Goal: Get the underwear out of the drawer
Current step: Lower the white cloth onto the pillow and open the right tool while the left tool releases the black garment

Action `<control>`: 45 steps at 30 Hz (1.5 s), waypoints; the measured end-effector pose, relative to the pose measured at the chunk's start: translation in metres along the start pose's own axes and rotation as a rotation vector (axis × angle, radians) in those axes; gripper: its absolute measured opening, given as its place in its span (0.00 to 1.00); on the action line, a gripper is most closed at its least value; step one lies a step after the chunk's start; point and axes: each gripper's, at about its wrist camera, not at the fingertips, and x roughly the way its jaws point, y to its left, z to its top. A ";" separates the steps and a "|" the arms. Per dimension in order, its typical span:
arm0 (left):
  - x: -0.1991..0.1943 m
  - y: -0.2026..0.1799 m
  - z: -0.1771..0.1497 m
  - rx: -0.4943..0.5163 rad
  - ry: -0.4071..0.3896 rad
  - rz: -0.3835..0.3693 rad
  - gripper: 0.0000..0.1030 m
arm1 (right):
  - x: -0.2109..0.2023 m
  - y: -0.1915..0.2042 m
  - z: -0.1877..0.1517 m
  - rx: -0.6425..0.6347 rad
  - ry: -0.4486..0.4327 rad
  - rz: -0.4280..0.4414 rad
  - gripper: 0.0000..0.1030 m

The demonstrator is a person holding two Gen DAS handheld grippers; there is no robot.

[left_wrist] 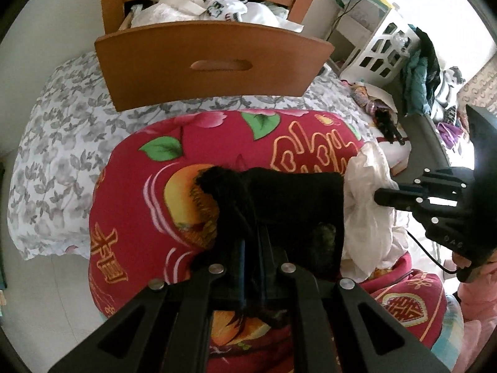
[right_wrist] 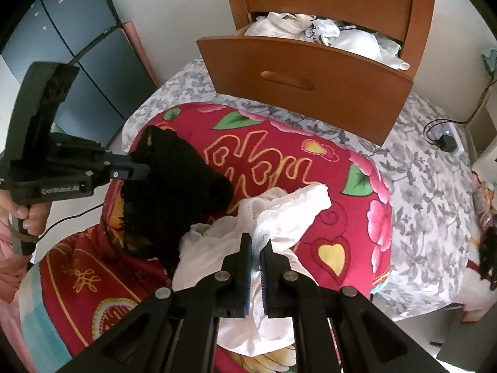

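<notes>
Pinching soft, light cloth: left tool (left_wrist: 251, 248) grips black underwear (left_wrist: 279, 192) (limp), right tool (right_wrist: 256, 267) white underwear (right_wrist: 279, 214) at 3 o'clock.

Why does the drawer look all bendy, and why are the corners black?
In the left wrist view the fisheye lens bows the drawer front and leaves dark corners around a round picture. In the right wrist view the same drawer curves too, and daylight washes out the white clothes inside it. In both views the black underwear is so dark its folds hardly show.
</notes>
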 end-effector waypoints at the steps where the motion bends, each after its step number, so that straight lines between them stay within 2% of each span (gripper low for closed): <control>1: 0.001 0.001 0.000 -0.003 0.002 0.003 0.07 | 0.001 0.001 0.001 -0.002 0.000 0.002 0.06; 15: 0.007 0.002 -0.002 -0.006 0.038 0.003 0.07 | 0.008 0.007 0.003 -0.021 0.027 -0.007 0.07; 19: 0.007 0.007 -0.002 -0.023 0.050 0.009 0.10 | 0.009 0.005 0.003 -0.019 0.032 -0.029 0.39; 22: 0.005 0.011 -0.002 -0.036 0.054 0.003 0.25 | 0.006 -0.002 0.005 -0.002 0.025 -0.038 0.41; 23: 0.005 0.012 -0.002 -0.041 0.053 0.001 0.33 | 0.005 -0.004 0.005 0.006 0.023 -0.035 0.45; 24: 0.005 0.013 -0.002 -0.046 0.055 -0.001 0.36 | 0.004 -0.005 0.006 0.015 0.019 -0.035 0.54; 25: 0.005 0.014 -0.002 -0.052 0.058 -0.004 0.36 | 0.003 -0.008 0.007 0.021 0.015 -0.038 0.57; 34: -0.006 0.012 0.000 -0.054 0.046 -0.016 0.43 | -0.013 -0.023 0.012 0.092 -0.029 -0.048 0.57; 45: -0.027 0.028 0.006 -0.104 -0.023 -0.018 0.53 | -0.026 -0.039 0.012 0.123 -0.056 -0.051 0.57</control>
